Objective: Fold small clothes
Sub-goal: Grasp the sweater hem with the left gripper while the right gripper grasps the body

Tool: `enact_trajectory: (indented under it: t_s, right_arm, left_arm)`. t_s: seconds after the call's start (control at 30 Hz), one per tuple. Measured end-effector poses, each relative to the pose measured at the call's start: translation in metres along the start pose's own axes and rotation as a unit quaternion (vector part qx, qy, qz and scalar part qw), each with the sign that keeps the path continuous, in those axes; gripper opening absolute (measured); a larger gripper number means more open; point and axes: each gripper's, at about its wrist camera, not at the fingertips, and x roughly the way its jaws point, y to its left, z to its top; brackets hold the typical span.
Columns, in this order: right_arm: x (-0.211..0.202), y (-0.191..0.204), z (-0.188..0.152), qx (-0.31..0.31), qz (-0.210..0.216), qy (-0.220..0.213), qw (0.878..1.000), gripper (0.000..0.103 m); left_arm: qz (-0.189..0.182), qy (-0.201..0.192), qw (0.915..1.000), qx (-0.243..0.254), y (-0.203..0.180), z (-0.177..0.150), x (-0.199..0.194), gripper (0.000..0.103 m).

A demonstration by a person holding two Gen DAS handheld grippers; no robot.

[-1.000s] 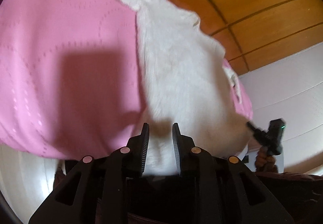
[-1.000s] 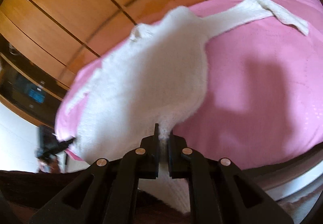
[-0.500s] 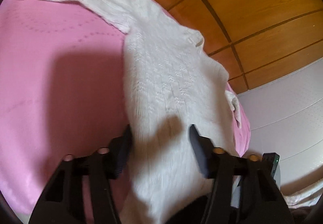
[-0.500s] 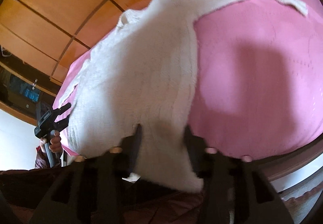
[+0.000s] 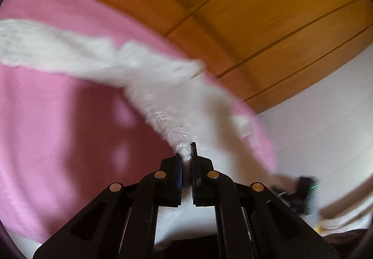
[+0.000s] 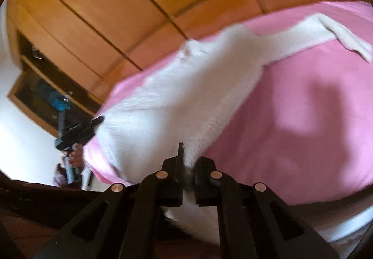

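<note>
A white knitted sweater (image 5: 167, 95) lies spread on a pink bedspread (image 5: 58, 119), one sleeve stretched to the left. My left gripper (image 5: 186, 156) is shut on the sweater's near edge, which rises off the bed into the jaws. In the right wrist view the same sweater (image 6: 186, 95) runs from the bed up to my right gripper (image 6: 186, 161), shut on another part of that near edge. The cloth is taut between the two grips. The left gripper (image 6: 77, 133) shows at the bed's left corner with a hand (image 6: 75, 156) on its handle. The right gripper (image 5: 300, 191) appears blurred at lower right.
Orange wooden wardrobe panels (image 6: 163, 2) stand behind the bed. A white wall (image 5: 326, 107) lies to the right, and a dark niche (image 6: 46, 98) with a blue object sits at the left. The bed's white base (image 6: 349, 224) shows at lower right.
Both grippers stood open over the sweater's near edge half a second ago and have closed on it. The edge has come up off the bed; both views are blurred.
</note>
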Motion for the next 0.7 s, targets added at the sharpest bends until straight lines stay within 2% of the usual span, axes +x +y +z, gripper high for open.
enact_trajectory:
  t_s: [0.03, 0.1, 0.13, 0.17, 0.2, 0.23, 0.27, 0.37, 0.4, 0.43, 0.5, 0.6, 0.7]
  right_arm:
    - [0.008, -0.006, -0.003, 0.005, -0.015, 0.018, 1.0, 0.006]
    - [0.02, -0.014, -0.013, 0.012, -0.029, 0.042, 0.999, 0.006]
    - [0.023, -0.018, -0.018, 0.018, -0.031, 0.045, 0.998, 0.006]
    - [0.025, -0.02, -0.021, 0.022, -0.033, 0.046, 0.998, 0.006]
    - [0.028, -0.021, -0.024, 0.027, -0.038, 0.049, 0.998, 0.006]
    - [0.03, -0.024, -0.025, 0.028, -0.044, 0.052, 0.997, 0.006]
    - [0.031, -0.024, -0.024, 0.029, -0.049, 0.056, 0.997, 0.006]
    - [0.028, -0.036, -0.017, 0.048, -0.062, 0.045, 0.996, 0.025]
    - [0.023, -0.039, -0.014, 0.054, -0.067, 0.031, 0.996, 0.036]
    - [0.018, -0.041, -0.012, 0.057, -0.072, 0.02, 0.996, 0.041]
    - [0.012, -0.039, -0.006, 0.057, -0.087, 0.004, 0.995, 0.049]
    - [0.011, -0.029, 0.002, 0.053, -0.086, -0.01, 0.995, 0.056]
    - [0.02, -0.018, 0.006, 0.043, -0.078, -0.005, 0.996, 0.058]
  left_arm:
    - [0.05, 0.034, 0.998, -0.016, 0.014, -0.006, 0.019, 0.004]
    - [0.092, 0.062, 0.9937, -0.017, 0.026, -0.017, 0.038, 0.005]
    - [0.102, 0.066, 0.9921, -0.028, 0.032, -0.024, 0.043, 0.005]
    - [0.093, 0.064, 0.993, -0.036, 0.035, -0.028, 0.043, 0.005]
    - [0.082, 0.055, 0.9942, -0.044, 0.038, -0.028, 0.038, 0.01]
    - [0.082, 0.044, 0.9945, -0.049, 0.038, -0.026, 0.035, 0.021]
    - [0.089, 0.031, 0.9943, -0.05, 0.039, -0.023, 0.03, 0.026]
    - [0.108, -0.008, 0.9919, -0.065, 0.052, -0.006, 0.011, 0.046]
    - [0.116, -0.027, 0.99, -0.076, 0.059, 0.0, 0.003, 0.056]
    - [0.127, -0.052, 0.9866, -0.087, 0.067, 0.01, -0.006, 0.06]
    - [0.164, -0.082, 0.9777, -0.103, 0.08, 0.023, -0.021, 0.06]
    - [0.228, -0.125, 0.9524, -0.16, 0.12, 0.048, -0.044, 0.06]
    - [0.264, -0.158, 0.927, -0.214, 0.154, 0.065, -0.063, 0.06]
